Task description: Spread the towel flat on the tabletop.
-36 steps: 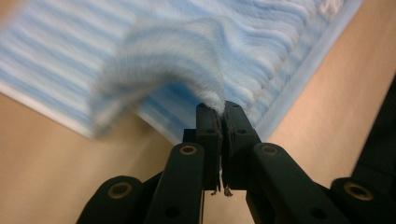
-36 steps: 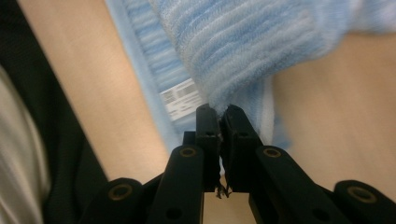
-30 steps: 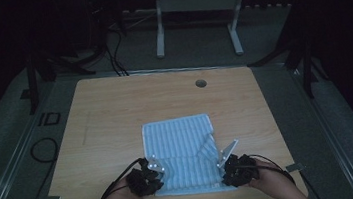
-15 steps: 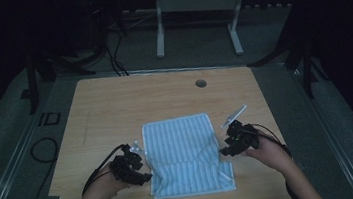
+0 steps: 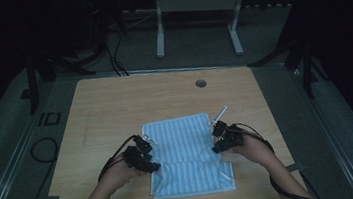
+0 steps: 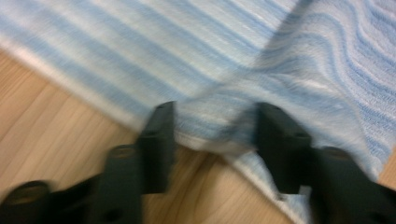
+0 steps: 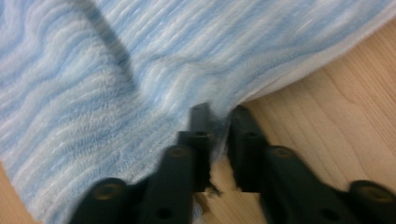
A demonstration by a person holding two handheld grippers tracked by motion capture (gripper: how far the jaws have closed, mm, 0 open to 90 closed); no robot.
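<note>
A blue-and-white striped towel (image 5: 184,144) lies flat on the wooden table (image 5: 115,106), with a crease across it between the two hands. My left gripper (image 5: 146,154) is at the towel's left edge. In the left gripper view its jaws stand wide apart, and the towel's (image 6: 280,46) hem lies between the left gripper (image 6: 217,121) fingers. My right gripper (image 5: 217,137) is at the towel's right edge. In the right gripper view the right gripper (image 7: 219,116) has its jaws close together, pinching the hem of the towel (image 7: 93,93).
A round cable hole (image 5: 201,83) sits near the table's far edge. Beyond the table stands a white metal frame (image 5: 194,7) on the dark floor. Cables (image 5: 39,150) lie on the floor at the left. Bare wood surrounds the towel.
Both grippers left the towel's near corners, swung outward, then came in to its side edges farther up. The right jaws have closed on the hem.
</note>
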